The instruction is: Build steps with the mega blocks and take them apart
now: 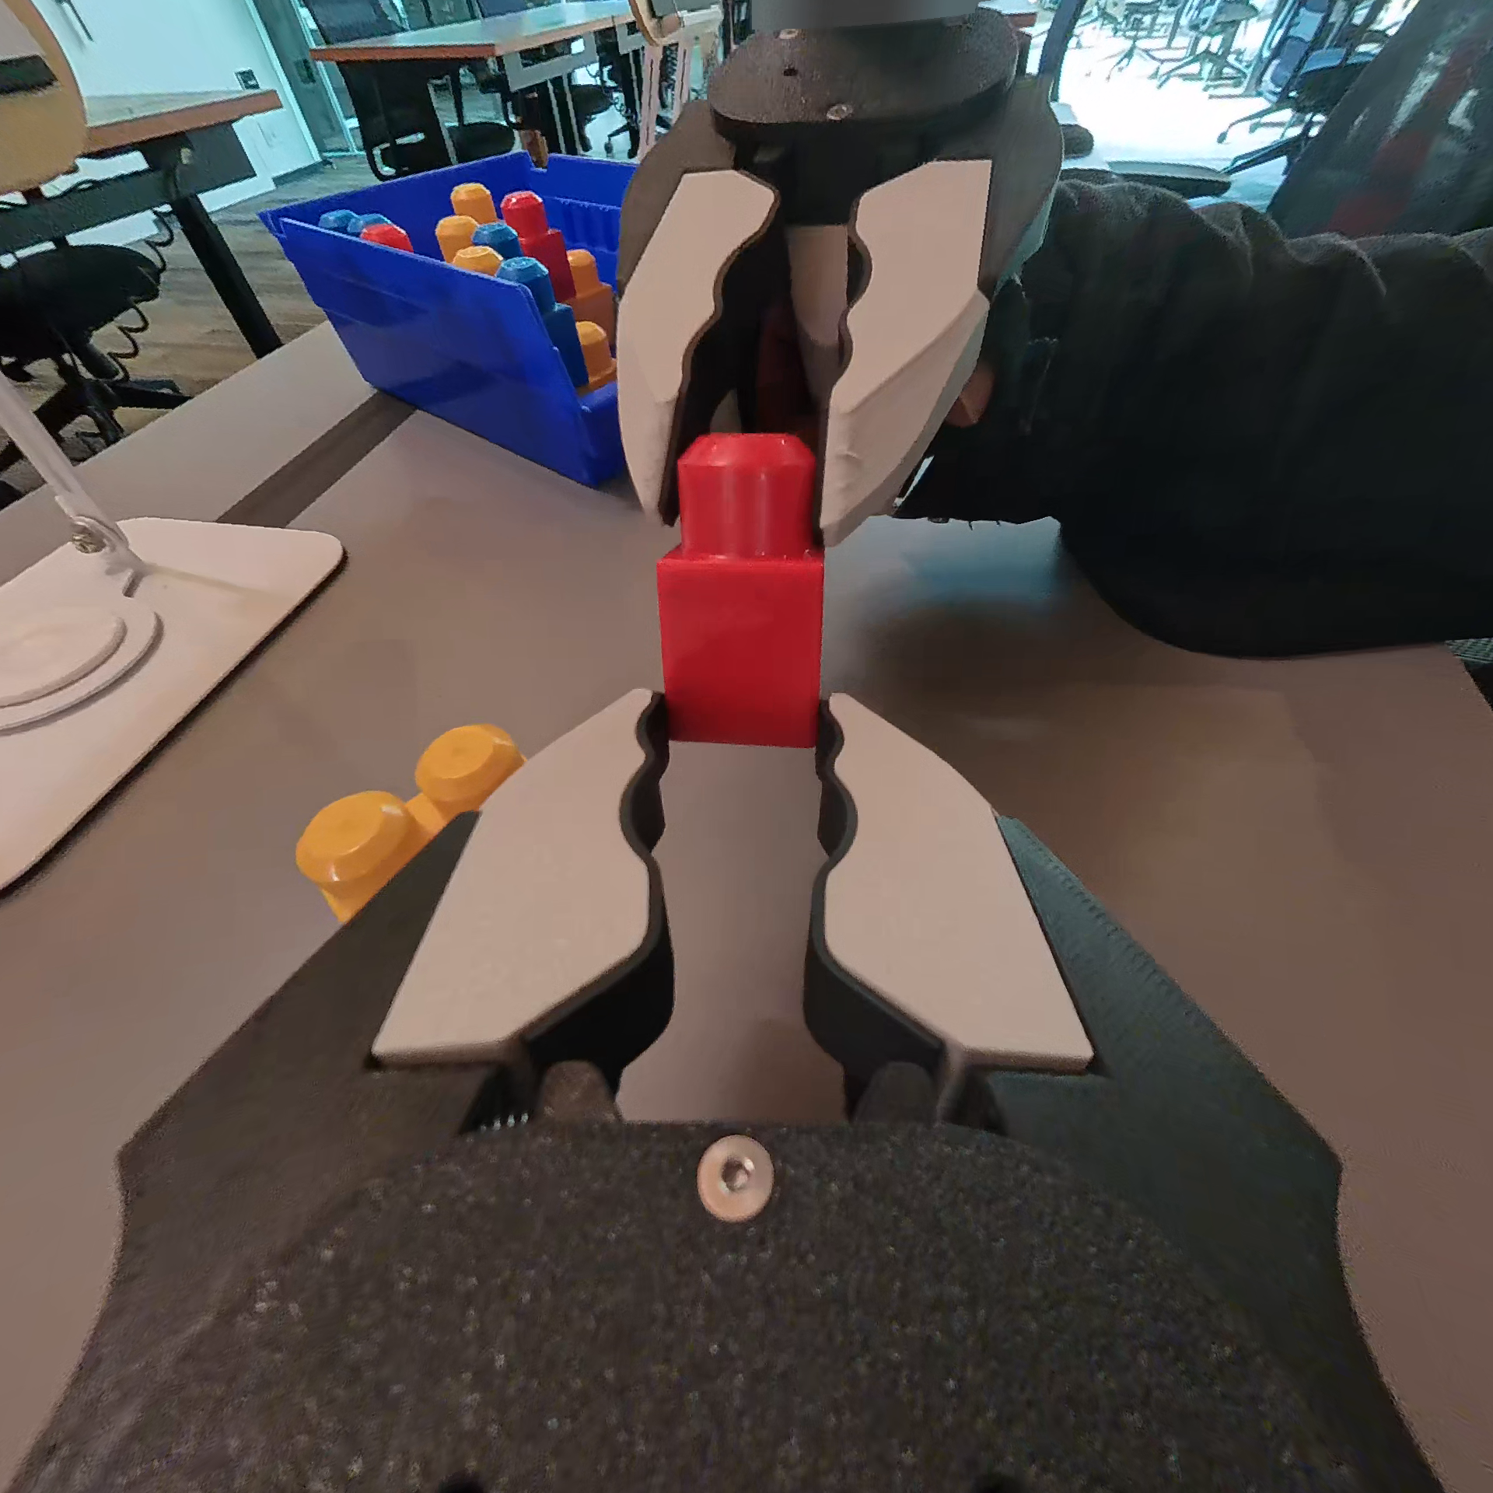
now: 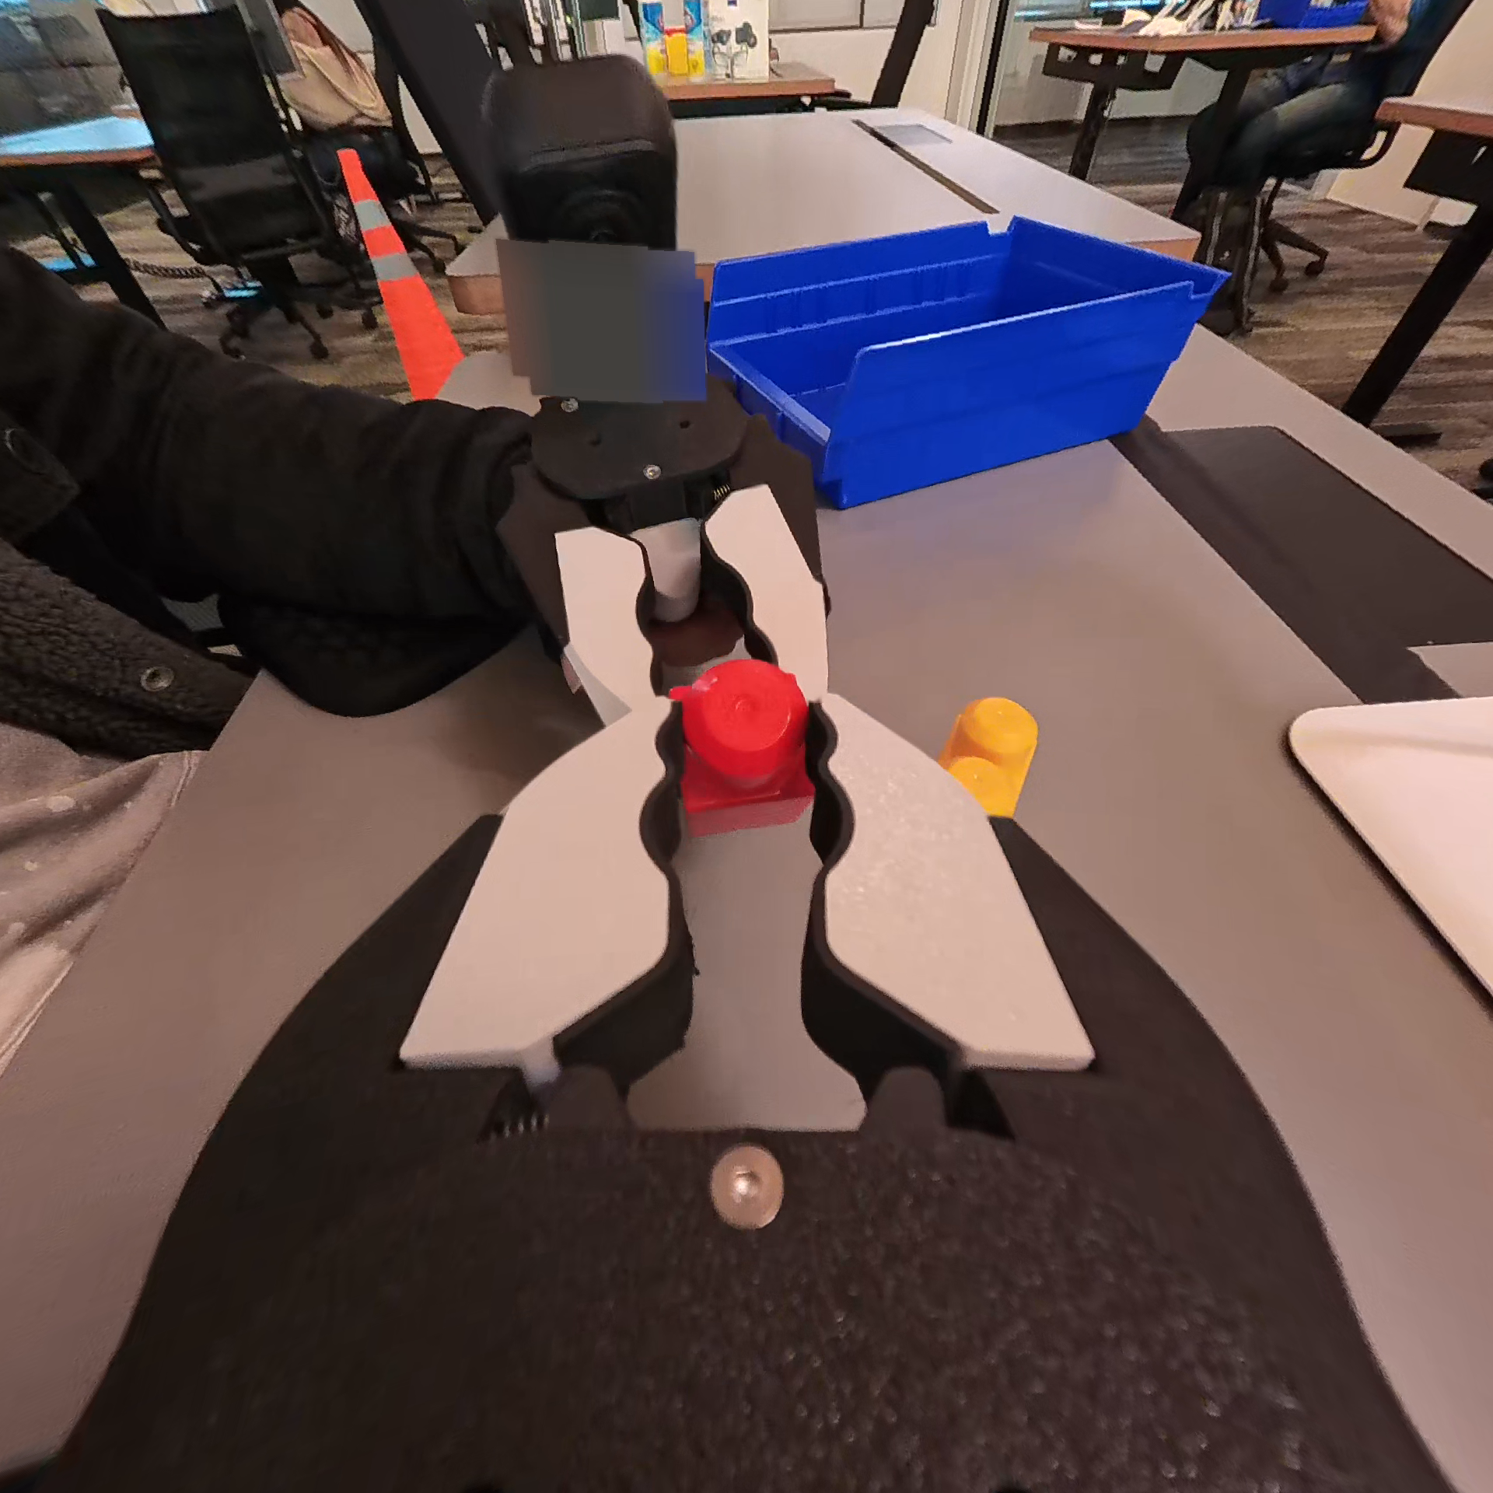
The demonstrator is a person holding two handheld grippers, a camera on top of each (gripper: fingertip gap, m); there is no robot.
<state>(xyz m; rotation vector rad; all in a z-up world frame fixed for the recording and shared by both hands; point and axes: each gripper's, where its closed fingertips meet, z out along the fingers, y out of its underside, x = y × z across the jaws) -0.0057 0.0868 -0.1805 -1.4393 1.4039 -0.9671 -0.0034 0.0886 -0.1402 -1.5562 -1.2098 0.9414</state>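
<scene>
On the grey table, from left: a yellow two-stud block waits aside. My left gripper pinches the red block's base between its jaws, I think to steady it, while my right gripper jaws clamp its stud. Behind, a blue bin holds more blocks; office desks around.
</scene>
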